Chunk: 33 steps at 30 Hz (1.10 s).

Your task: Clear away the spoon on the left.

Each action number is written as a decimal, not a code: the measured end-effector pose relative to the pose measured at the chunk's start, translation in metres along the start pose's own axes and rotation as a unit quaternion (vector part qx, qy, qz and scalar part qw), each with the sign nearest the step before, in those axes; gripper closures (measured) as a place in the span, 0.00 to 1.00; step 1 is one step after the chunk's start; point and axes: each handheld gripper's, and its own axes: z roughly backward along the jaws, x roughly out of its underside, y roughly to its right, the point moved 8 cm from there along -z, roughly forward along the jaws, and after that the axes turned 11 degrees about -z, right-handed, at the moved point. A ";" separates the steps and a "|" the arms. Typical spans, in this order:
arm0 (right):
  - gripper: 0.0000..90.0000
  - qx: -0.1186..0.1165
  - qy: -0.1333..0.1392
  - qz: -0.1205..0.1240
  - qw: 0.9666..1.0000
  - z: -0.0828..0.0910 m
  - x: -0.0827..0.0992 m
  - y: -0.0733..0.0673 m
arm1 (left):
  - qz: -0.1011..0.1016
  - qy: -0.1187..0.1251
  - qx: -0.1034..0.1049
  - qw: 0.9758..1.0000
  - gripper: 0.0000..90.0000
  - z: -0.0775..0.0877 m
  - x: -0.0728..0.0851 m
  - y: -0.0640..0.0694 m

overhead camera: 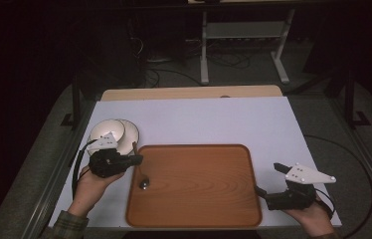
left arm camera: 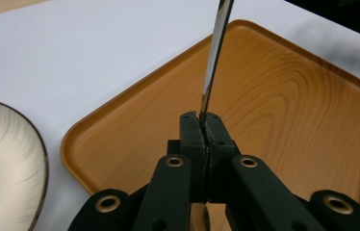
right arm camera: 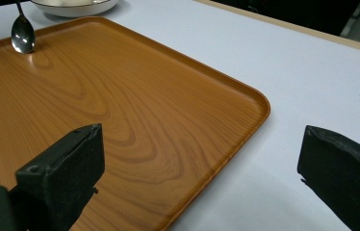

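Left hand-held gripper point(overhead camera: 137, 159): pinching the spoon point(overhead camera: 141, 172) handle, left of frame, bowl end on tray point(overhead camera: 214, 199).
Right hand-held gripper point(overhead camera: 268, 177): spread wide, lower right, over desk point(overhead camera: 199, 119).

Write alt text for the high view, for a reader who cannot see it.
The left gripper, shut on a spoon, holds it with the bowl low over the left part of a wooden tray. The right gripper hovers open beside the tray's right edge, and pale dishes sit on the white table behind the left hand.
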 end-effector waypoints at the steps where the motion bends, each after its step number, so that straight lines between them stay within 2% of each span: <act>1: 0.02 0.000 0.000 -0.001 1.000 0.000 0.000 0.000 | -0.002 -0.001 0.002 1.000 0.98 -0.001 0.000 0.001; 14: 0.02 0.000 0.000 0.000 1.000 0.000 0.000 -0.001 | -0.023 -0.011 0.031 0.999 0.98 -0.024 -0.005 0.021; 22: 0.02 0.000 0.000 0.000 1.000 0.000 0.000 -0.001 | -0.017 -0.020 0.046 0.999 0.98 -0.039 0.001 0.024; 33: 0.02 0.000 0.000 0.001 1.000 0.000 0.000 -0.001 | -0.019 -0.042 0.067 0.997 0.98 -0.062 0.008 0.030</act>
